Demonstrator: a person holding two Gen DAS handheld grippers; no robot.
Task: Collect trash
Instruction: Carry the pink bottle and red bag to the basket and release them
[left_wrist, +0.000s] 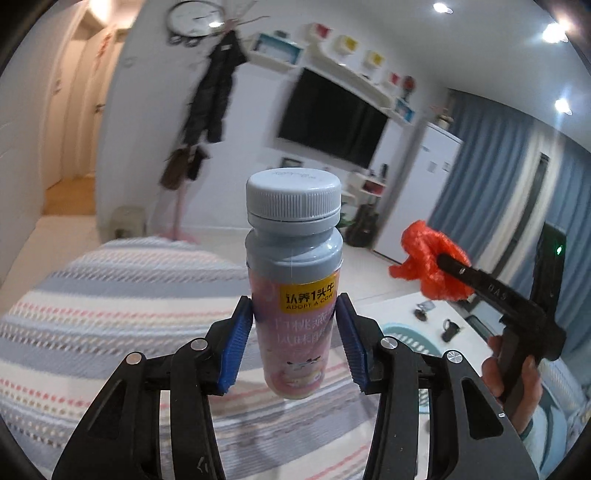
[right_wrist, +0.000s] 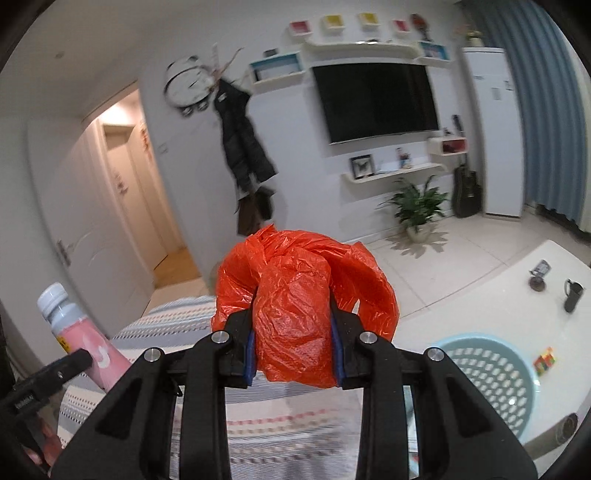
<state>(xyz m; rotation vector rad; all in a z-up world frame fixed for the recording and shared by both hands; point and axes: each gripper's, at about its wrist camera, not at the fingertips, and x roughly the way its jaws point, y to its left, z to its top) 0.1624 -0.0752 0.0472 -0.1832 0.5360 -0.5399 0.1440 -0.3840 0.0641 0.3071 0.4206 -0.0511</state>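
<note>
My left gripper (left_wrist: 294, 334) is shut on a pink drink bottle (left_wrist: 293, 266) with a grey cap; the blue pads press its label on both sides and it stands upright, lifted above a striped cover. My right gripper (right_wrist: 294, 345) is shut on a crumpled orange plastic bag (right_wrist: 295, 295), which bulges out above the pads. In the left wrist view the right gripper (left_wrist: 448, 264) appears at the right with the orange bag (left_wrist: 421, 254), held by a hand (left_wrist: 517, 380). In the right wrist view the bottle (right_wrist: 79, 332) shows at the lower left.
A light blue perforated basket (right_wrist: 491, 373) stands on a white table (right_wrist: 480, 295) at the lower right. A black cup (right_wrist: 572, 295), a small dark object (right_wrist: 539, 278) and colourful blocks (right_wrist: 545, 362) lie on that table. A striped cover (left_wrist: 110, 314) lies below both grippers.
</note>
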